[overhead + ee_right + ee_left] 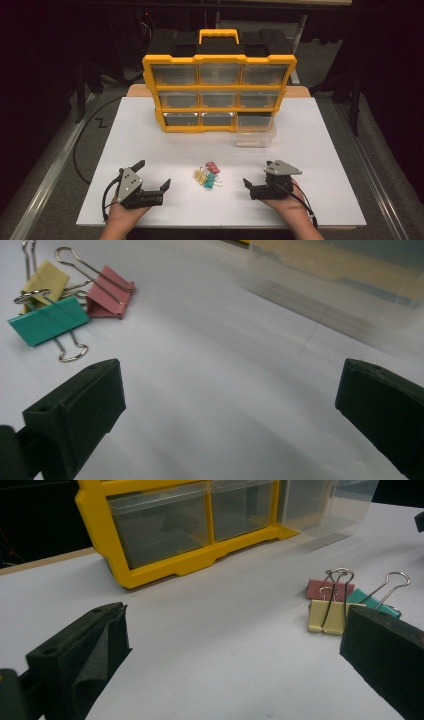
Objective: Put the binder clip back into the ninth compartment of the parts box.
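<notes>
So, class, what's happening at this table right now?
A person holds a left gripper and a right gripper, both open and empty, resting on the white table. Between them lie three binder clips: pink, yellow and teal. Behind stands a yellow drawer organizer, its bottom-right clear drawer pulled out. Nothing is gripped yet.
</notes>
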The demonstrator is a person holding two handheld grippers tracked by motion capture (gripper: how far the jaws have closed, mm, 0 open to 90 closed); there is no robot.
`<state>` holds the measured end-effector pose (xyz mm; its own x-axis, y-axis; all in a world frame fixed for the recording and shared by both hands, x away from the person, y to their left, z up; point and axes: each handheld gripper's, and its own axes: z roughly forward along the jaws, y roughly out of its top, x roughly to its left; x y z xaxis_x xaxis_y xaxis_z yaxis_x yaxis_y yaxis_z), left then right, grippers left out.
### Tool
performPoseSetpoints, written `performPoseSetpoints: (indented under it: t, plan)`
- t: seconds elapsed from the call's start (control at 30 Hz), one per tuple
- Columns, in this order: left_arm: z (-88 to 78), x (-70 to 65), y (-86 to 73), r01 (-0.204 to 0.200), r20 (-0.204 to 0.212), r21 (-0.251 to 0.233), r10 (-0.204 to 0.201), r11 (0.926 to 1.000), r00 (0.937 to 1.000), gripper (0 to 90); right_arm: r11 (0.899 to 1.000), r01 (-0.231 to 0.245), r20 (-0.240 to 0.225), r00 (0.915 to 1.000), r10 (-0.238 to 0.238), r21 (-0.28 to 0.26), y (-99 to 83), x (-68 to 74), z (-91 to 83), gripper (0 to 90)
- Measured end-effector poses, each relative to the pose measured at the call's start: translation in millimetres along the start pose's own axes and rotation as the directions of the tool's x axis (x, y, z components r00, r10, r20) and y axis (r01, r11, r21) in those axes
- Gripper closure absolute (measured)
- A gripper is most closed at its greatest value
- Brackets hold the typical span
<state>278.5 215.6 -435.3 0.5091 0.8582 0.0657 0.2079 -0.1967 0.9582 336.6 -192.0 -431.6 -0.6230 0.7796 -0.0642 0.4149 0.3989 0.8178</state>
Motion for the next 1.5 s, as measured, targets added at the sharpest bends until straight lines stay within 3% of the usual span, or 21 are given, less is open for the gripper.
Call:
performPoseSetpoints:
  t: [0.3, 0.43, 0.83, 1.5]
  plan:
    - [-0.2, 1.0, -0.9, 0.010, -0.009, 0.000, -0.010, 0.9999, 0.9999, 0.3, 0.998, 0.067, -0.061, 0.9959, -0.067, 0.006, 7.9, 20.0, 11.9, 0.5]
    - [1.0, 0.8, -1.9, 0.008, -0.003, 0.009, -0.008, 0.9999, 1.0000, 0.3, 0.999, 0.043, -0.096, 0.9944, -0.042, 0.007, 10.7, 25.2, 15.7, 0.5]
    - [1.1, 0.3, -1.7, 0.003, -0.001, 0.007, -0.003, 1.0000, 1.0000, 0.3, 0.997, 0.076, -0.159, 0.9845, -0.076, -0.005, 19.7, 43.4, 27.2, 1.7]
    - [1.2, 0.2, -2.2, 0.004, 0.000, 0.008, -0.004, 1.0000, 1.0000, 0.3, 0.997, 0.072, -0.214, 0.9741, -0.074, -0.019, 37.8, 66.3, 43.3, 0.7]
